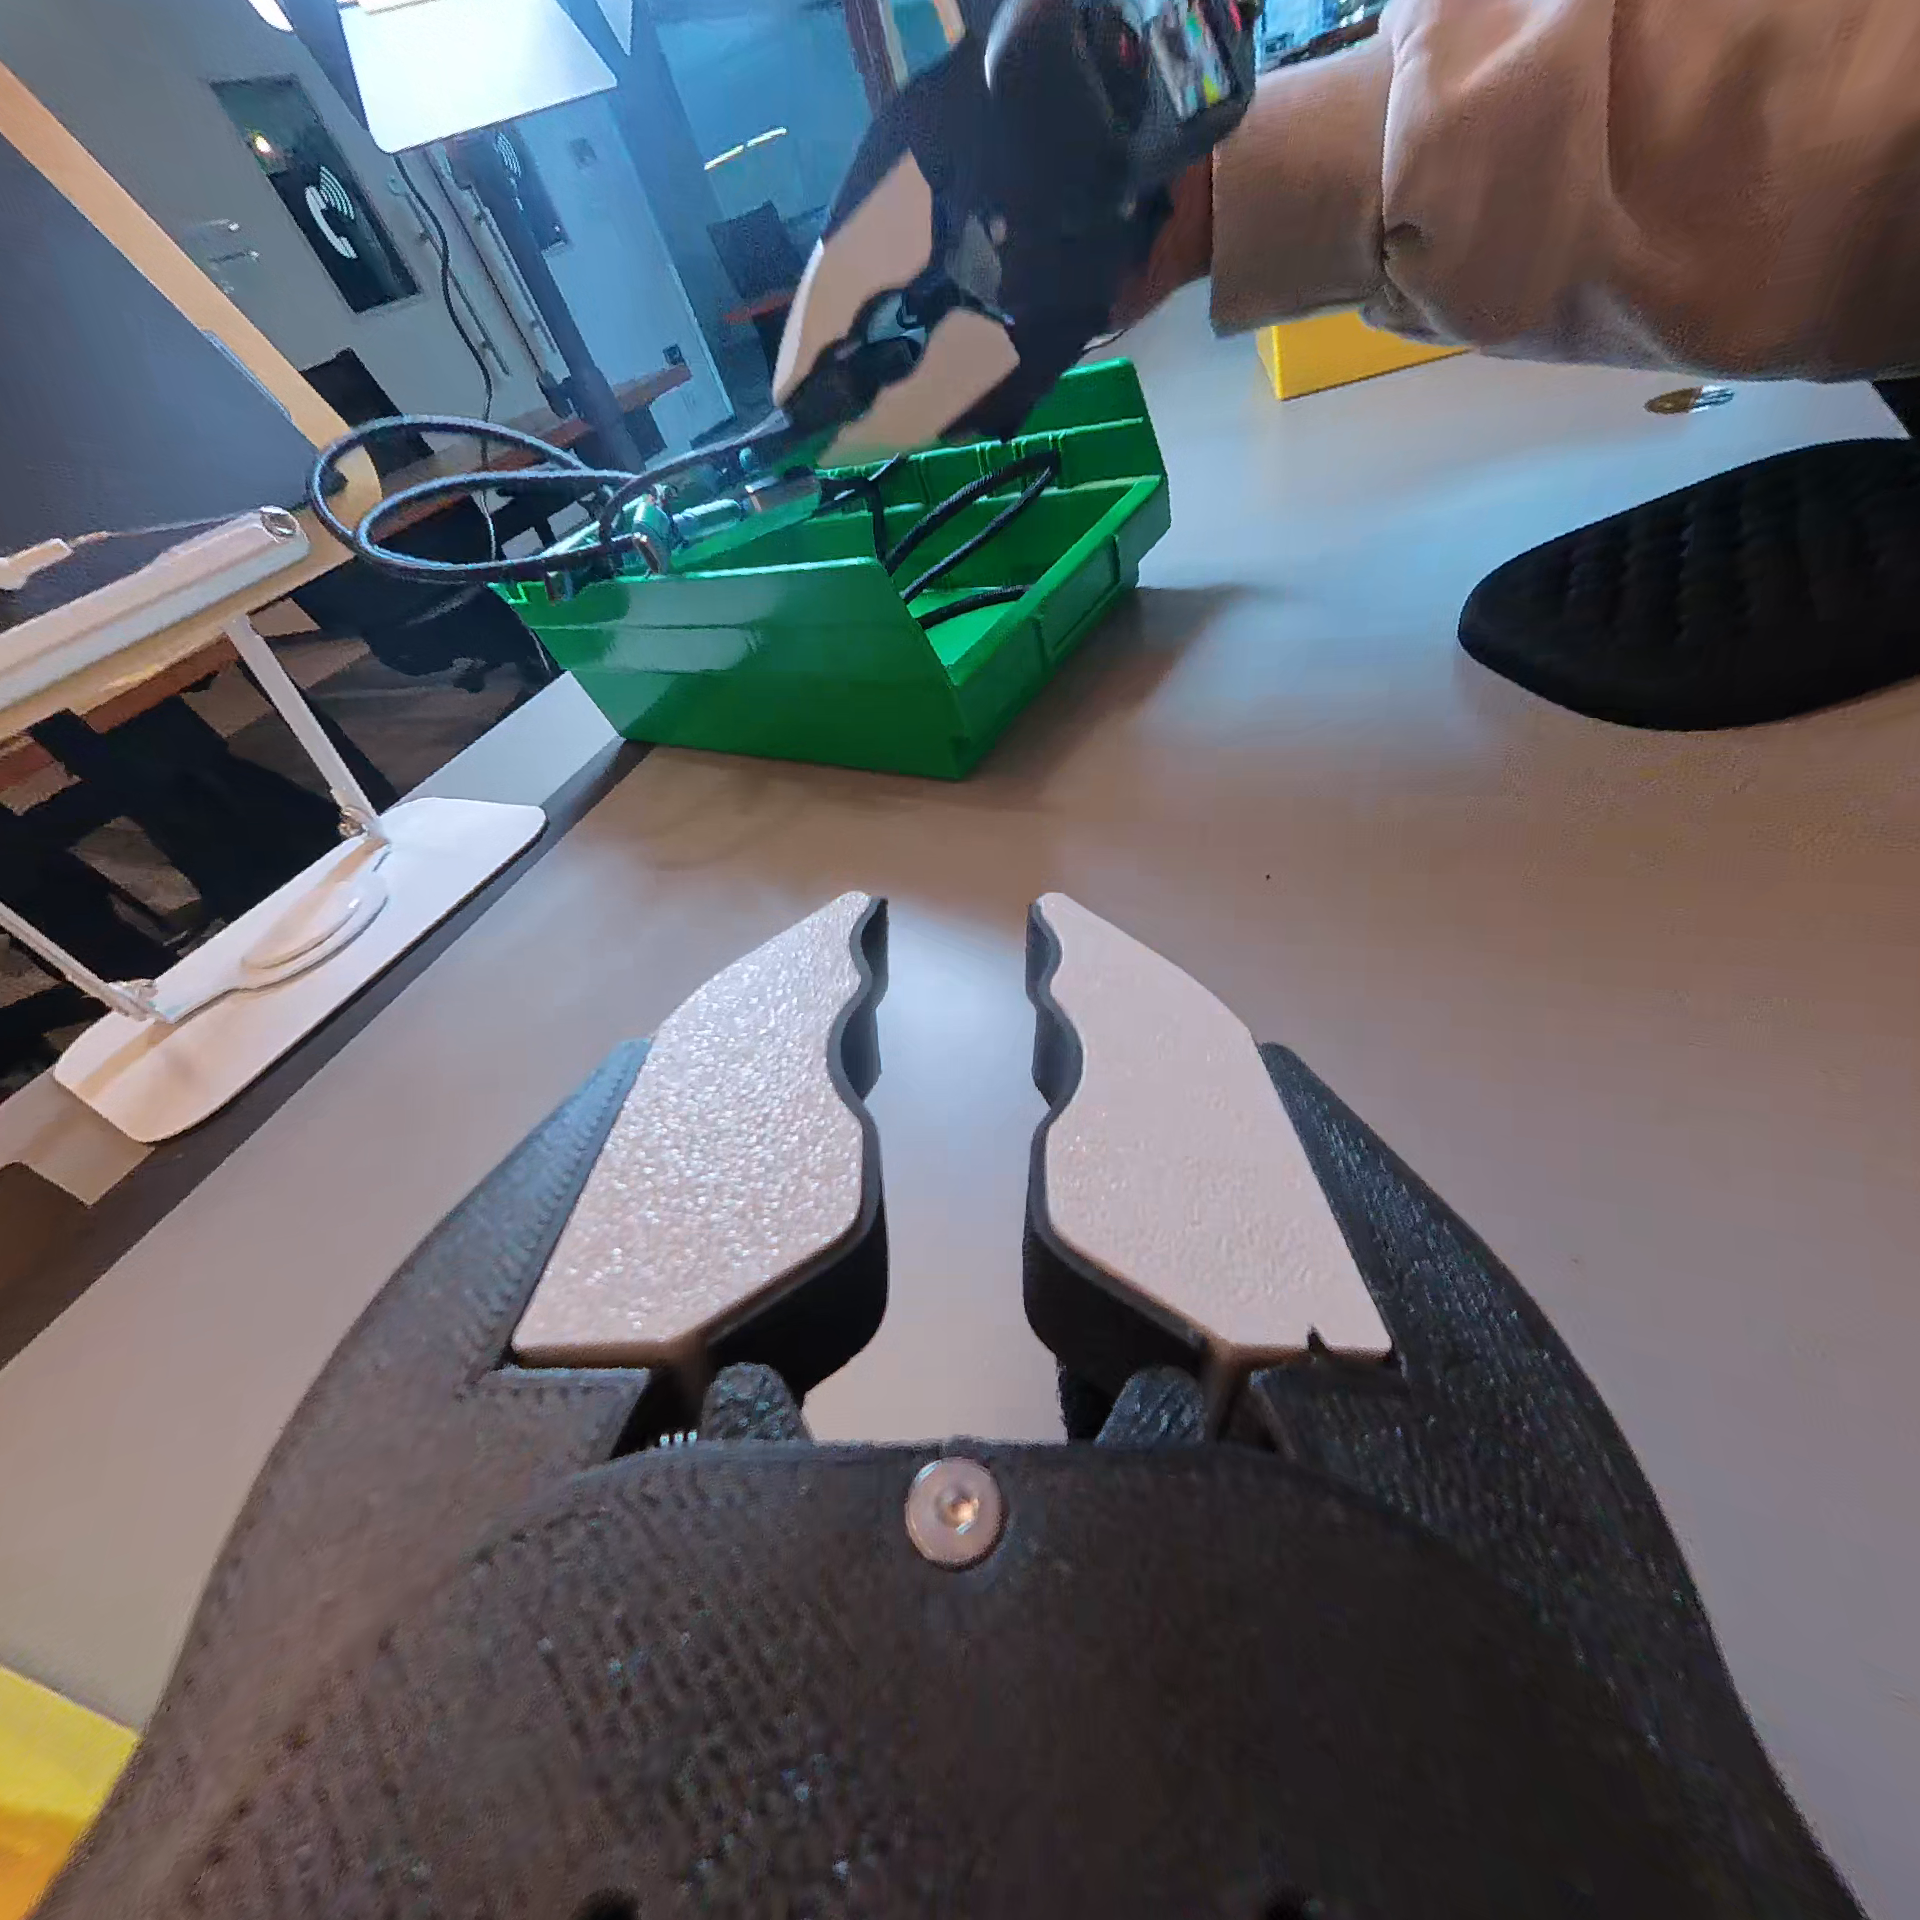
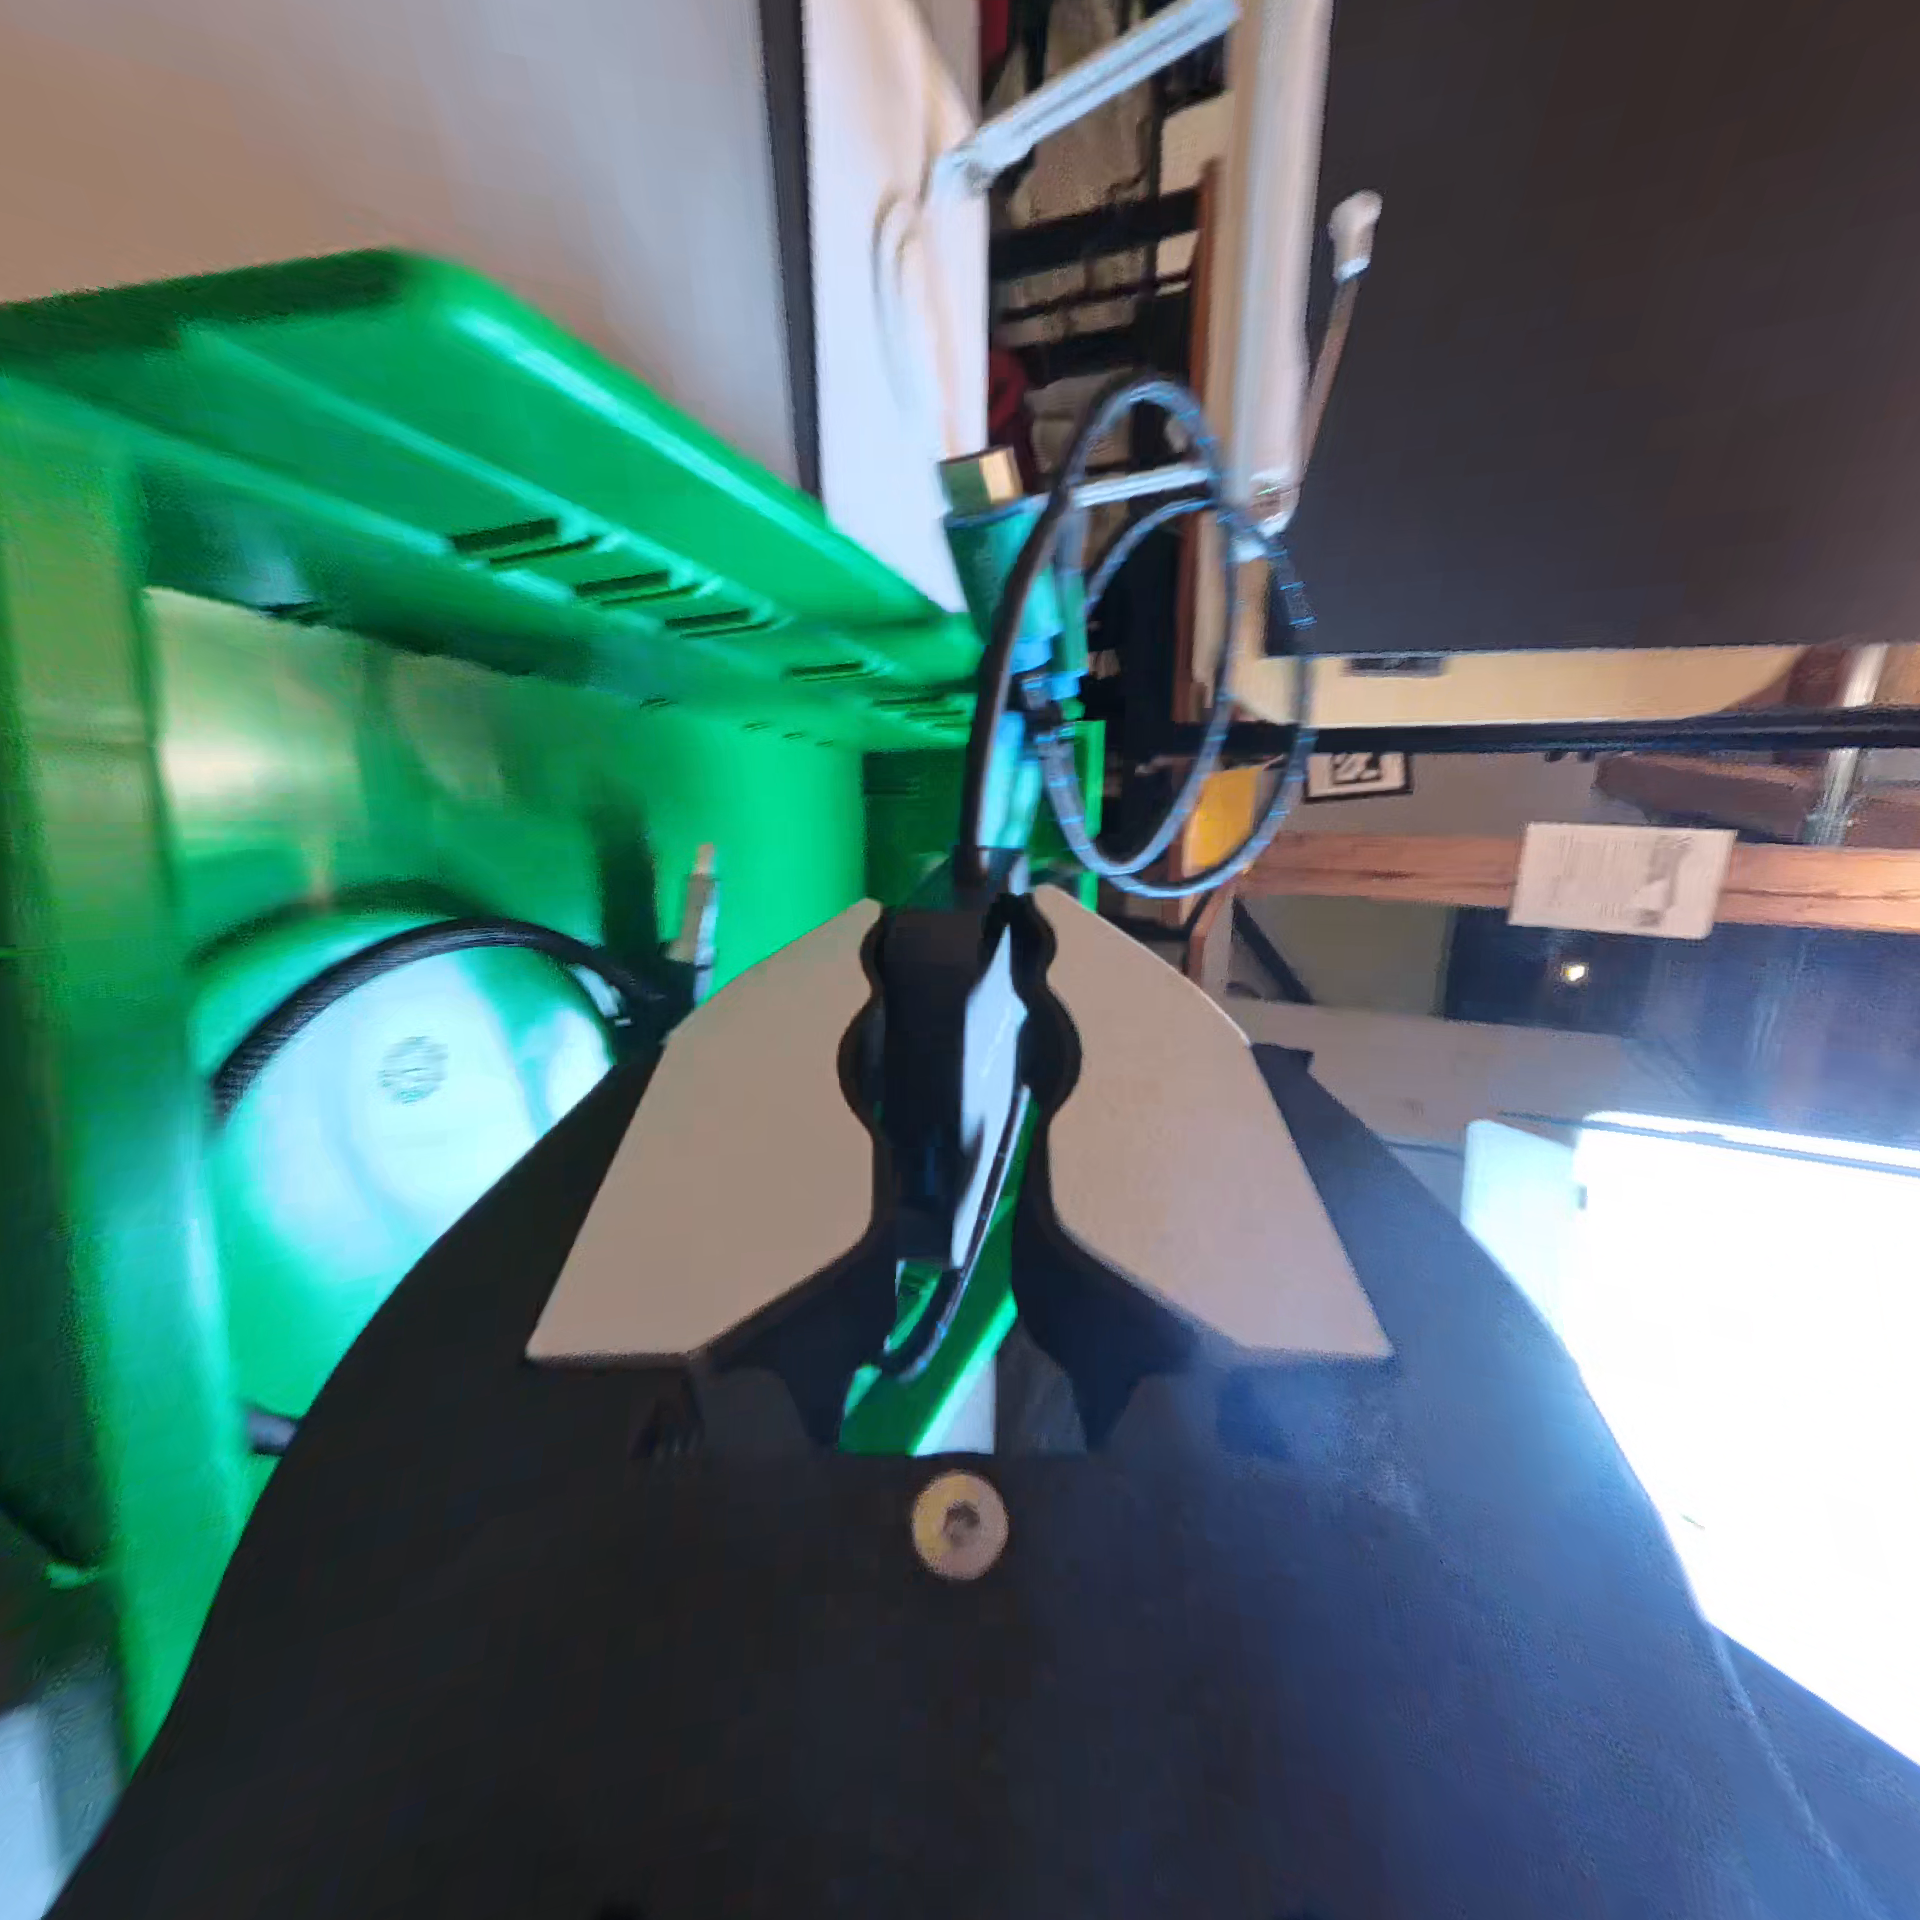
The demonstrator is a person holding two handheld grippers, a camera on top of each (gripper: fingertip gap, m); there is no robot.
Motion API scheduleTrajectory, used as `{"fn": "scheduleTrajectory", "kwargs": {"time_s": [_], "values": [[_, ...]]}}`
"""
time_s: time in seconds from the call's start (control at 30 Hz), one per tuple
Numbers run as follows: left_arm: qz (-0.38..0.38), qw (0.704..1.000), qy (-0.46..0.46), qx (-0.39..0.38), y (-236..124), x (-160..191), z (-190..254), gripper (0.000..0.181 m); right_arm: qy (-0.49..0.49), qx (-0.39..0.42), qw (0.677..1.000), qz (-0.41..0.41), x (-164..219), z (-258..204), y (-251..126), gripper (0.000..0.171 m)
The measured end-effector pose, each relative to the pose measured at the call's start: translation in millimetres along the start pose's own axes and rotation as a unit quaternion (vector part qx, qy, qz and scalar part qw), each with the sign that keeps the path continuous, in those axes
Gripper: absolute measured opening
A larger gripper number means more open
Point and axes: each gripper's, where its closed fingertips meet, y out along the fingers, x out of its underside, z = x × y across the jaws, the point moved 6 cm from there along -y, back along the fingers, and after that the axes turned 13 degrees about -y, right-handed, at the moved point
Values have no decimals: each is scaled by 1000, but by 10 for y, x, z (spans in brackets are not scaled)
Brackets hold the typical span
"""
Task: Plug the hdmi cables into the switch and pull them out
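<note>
A green bin (image 1: pixel 831 644) stands on the grey table (image 1: pixel 1351 935) ahead of me and holds braided black HDMI cables (image 1: pixel 457 499) that loop over its left end. My left gripper (image 1: pixel 958 925) is open and empty, low over the table in front of the bin. My right gripper (image 1: pixel 816 416) reaches down into the bin. In the blurred right wrist view my right gripper (image 2: pixel 966 914) is shut on a black cable plug (image 2: pixel 920 1008). Its cable (image 2: pixel 987 727) rises past a teal connector with a metal tip (image 2: pixel 982 499) and more loops (image 2: pixel 1226 665). I cannot make out the switch.
A white desk lamp base (image 1: pixel 291 956) sits at the table's left edge. A black textured pad (image 1: pixel 1714 582) lies at the right and a yellow box (image 1: pixel 1340 353) behind the bin. A person's sleeve (image 1: pixel 1610 177) crosses the top right. A dark monitor (image 2: pixel 1610 312) stands beyond. One gripper's finger ends stand about 30 centimeters off the other's.
</note>
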Motion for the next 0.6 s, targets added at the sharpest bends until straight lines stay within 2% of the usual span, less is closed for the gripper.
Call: {"fn": "scheduleTrajectory", "kwargs": {"time_s": [0.1,0.27,0.6], "values": [[-14,1000,-14,1,15,61,-9,26,63,-36,997,-7,-73,-206,16,33],[-29,999,-29,-2,57,123,-23,26,168,-84,982,13,-186,-210,-208,40],[-36,998,-34,-33,55,166,-111,18,251,-107,962,18,-266,-348,-667,37]]}}
